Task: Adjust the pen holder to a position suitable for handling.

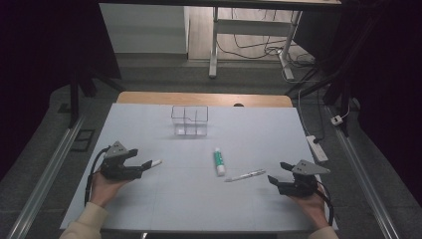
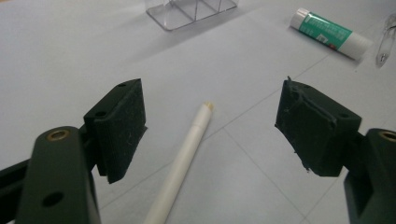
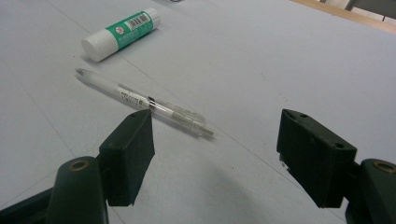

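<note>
On the pale mat, my left gripper (image 1: 141,158) (image 2: 210,126) is open, and a white pencil-like stick (image 1: 155,163) (image 2: 182,161) lies on the mat between its jaws, untouched. My right gripper (image 1: 279,172) (image 3: 215,140) is also open, with nothing between its jaws. A clear pen (image 1: 245,175) (image 3: 142,101) lies just ahead of it and to its left. A green and white glue stick (image 1: 219,161) (image 2: 329,32) (image 3: 122,33) lies at mid-table. A clear plastic divided box (image 1: 189,120) (image 2: 189,10) stands farther back.
The mat (image 1: 149,199) covers a wooden table whose far edge (image 1: 204,98) shows behind the box. A power strip (image 1: 317,148) and cables lie on the floor at the right. Metal rails (image 1: 47,172) run along both sides of the table.
</note>
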### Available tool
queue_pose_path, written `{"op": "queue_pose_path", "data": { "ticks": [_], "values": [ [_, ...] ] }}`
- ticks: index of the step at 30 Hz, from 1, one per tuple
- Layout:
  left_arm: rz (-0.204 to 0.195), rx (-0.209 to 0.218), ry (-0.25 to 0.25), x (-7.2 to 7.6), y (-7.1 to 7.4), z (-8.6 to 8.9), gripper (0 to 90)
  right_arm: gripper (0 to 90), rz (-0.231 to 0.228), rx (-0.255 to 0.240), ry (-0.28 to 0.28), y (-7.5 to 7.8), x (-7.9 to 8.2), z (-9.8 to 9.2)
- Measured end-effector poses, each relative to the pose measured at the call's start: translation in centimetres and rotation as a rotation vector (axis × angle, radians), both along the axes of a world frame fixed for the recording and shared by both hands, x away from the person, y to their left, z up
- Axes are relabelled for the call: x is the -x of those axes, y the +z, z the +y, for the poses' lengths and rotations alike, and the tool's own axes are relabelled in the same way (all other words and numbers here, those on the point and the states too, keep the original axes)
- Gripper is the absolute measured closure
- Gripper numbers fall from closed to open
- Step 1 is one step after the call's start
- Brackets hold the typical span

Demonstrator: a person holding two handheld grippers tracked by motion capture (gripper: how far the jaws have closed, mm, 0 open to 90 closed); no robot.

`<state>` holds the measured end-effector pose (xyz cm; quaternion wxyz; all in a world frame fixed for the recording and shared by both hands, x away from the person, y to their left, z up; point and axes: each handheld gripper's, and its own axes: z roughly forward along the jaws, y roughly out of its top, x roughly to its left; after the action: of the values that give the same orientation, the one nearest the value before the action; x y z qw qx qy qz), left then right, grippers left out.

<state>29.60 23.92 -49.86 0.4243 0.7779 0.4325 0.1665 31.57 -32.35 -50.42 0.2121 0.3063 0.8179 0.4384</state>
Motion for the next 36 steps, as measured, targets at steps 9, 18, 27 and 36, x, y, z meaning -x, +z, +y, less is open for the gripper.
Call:
{"op": "queue_pose_path", "data": {
  "ticks": [9, 18, 27, 36],
  "values": [
    [-0.009, -0.009, -0.009, -1.3, 0.5, -1.0, 24.3, 26.7, 0.004, 0.000, 0.000, -0.1, -0.1, 0.1],
    [-0.016, -0.020, -0.016, -2.7, 1.0, -1.6, 24.8, 26.7, 0.006, -0.006, 0.003, -0.1, -0.1, 0.2],
    [-0.017, -0.042, -0.006, -3.9, 1.5, -1.9, 26.0, 26.8, 0.003, -0.005, 0.002, 0.0, -0.1, 0.2],
    [-0.020, -0.047, -0.012, -5.2, 1.9, -2.7, 27.9, 26.8, 0.004, -0.002, -0.005, 0.1, 0.1, 0.2]
  ]
}}
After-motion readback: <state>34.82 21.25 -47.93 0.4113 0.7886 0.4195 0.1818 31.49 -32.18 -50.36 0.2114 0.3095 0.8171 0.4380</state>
